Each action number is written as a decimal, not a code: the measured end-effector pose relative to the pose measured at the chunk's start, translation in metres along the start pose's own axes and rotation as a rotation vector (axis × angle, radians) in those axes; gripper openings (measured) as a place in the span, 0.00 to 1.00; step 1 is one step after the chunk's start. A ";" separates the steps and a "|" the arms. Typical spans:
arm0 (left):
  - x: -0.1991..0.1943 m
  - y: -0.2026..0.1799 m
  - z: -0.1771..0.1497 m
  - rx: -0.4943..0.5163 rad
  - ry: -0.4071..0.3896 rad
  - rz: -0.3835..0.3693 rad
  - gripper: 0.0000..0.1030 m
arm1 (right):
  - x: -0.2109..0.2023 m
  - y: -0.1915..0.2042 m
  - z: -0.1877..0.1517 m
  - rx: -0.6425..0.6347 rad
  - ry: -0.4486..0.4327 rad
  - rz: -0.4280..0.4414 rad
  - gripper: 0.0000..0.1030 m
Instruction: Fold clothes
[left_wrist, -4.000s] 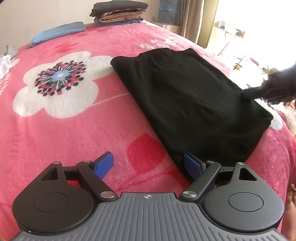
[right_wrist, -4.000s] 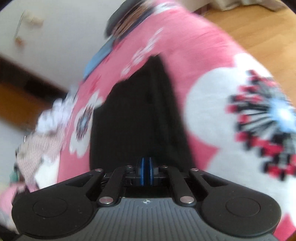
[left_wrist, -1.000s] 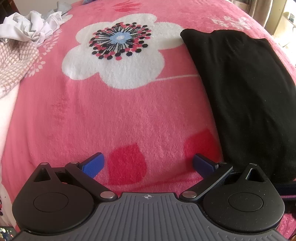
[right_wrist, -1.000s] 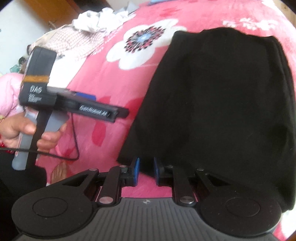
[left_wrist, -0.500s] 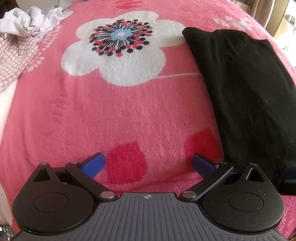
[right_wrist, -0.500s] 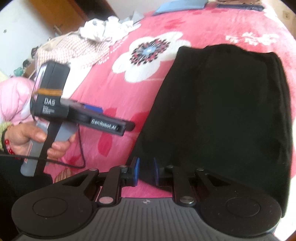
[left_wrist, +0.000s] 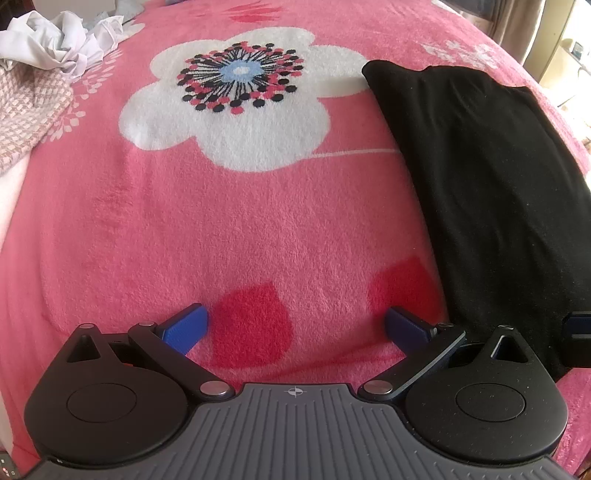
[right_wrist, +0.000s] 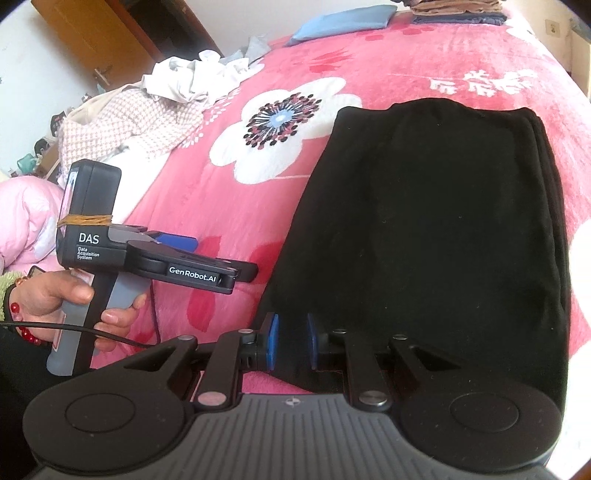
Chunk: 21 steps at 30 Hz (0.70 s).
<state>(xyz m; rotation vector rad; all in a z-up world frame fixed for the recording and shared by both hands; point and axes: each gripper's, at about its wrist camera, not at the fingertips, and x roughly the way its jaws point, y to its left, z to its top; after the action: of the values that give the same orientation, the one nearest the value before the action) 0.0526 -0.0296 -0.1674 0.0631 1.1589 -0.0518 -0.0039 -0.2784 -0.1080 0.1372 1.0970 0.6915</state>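
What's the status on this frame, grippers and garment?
Left gripper open, over bare pink blanket. Right gripper shut on near corner of folded black garment. Nothing in the way.

We read "DAS" in large white letters on the black body of the left gripper (right_wrist: 207, 258), with "Data Acquisition System" in small print just beneath it. Along the side of its forward arm we read "GenRobot.AI" in white. We find no other readable text in either view.
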 end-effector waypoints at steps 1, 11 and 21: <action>0.000 0.000 0.000 -0.001 0.002 -0.001 1.00 | 0.000 0.000 0.000 0.001 0.002 -0.002 0.18; 0.000 0.001 0.001 -0.002 0.004 -0.005 1.00 | 0.008 0.006 -0.001 -0.006 0.021 -0.010 0.18; -0.001 0.001 -0.001 -0.001 0.001 -0.002 1.00 | 0.008 0.006 -0.003 -0.014 0.021 -0.030 0.19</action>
<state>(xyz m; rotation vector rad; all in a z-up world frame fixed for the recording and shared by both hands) 0.0516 -0.0288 -0.1669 0.0609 1.1605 -0.0535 -0.0065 -0.2697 -0.1129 0.1014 1.1121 0.6755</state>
